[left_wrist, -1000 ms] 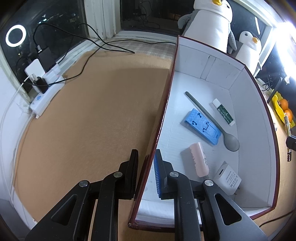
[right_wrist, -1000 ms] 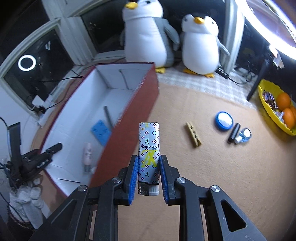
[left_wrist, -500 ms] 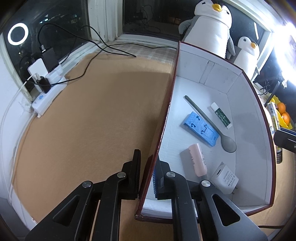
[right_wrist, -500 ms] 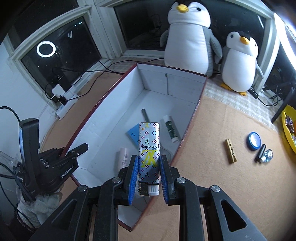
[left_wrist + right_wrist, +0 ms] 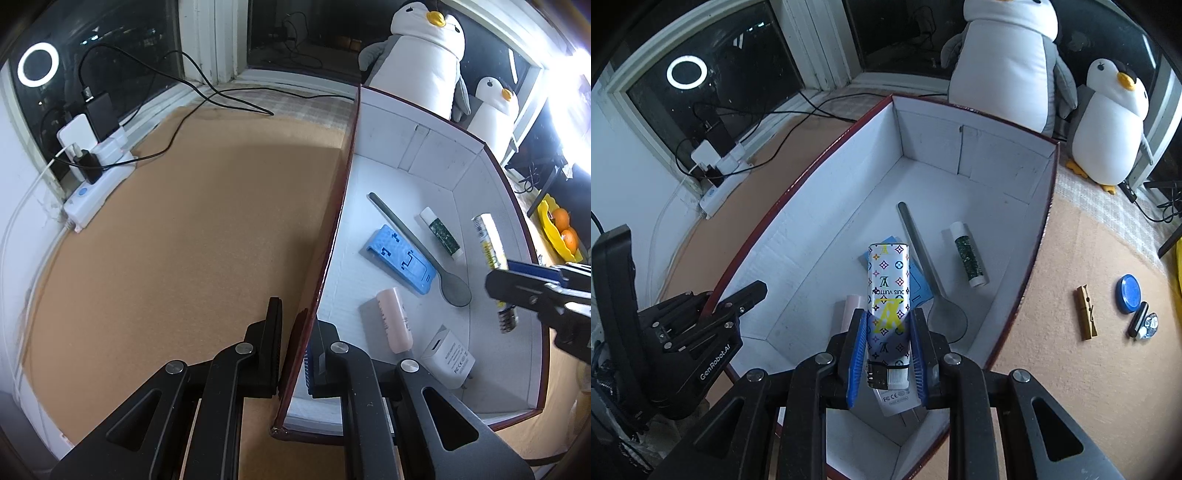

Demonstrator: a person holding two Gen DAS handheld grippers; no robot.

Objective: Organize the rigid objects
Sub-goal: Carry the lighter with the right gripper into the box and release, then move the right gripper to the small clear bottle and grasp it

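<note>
The right gripper (image 5: 887, 334), jaws pinching the lighter (image 5: 888, 295), has moved from beside the box (image 5: 1039, 236) to above its inside; left gripper (image 5: 295, 345) still clamps the wall.

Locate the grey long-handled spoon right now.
In both wrist views the grey long-handled spoon lies inside the white-lined box, between the blue plastic stand and the green-labelled tube.

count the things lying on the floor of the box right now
5. Grey spoon mid-floor, blue stand on its left-wall side, green-labelled tube on its other side, pink tube and white charger at the near end. The held lighter could hide something small.
</note>
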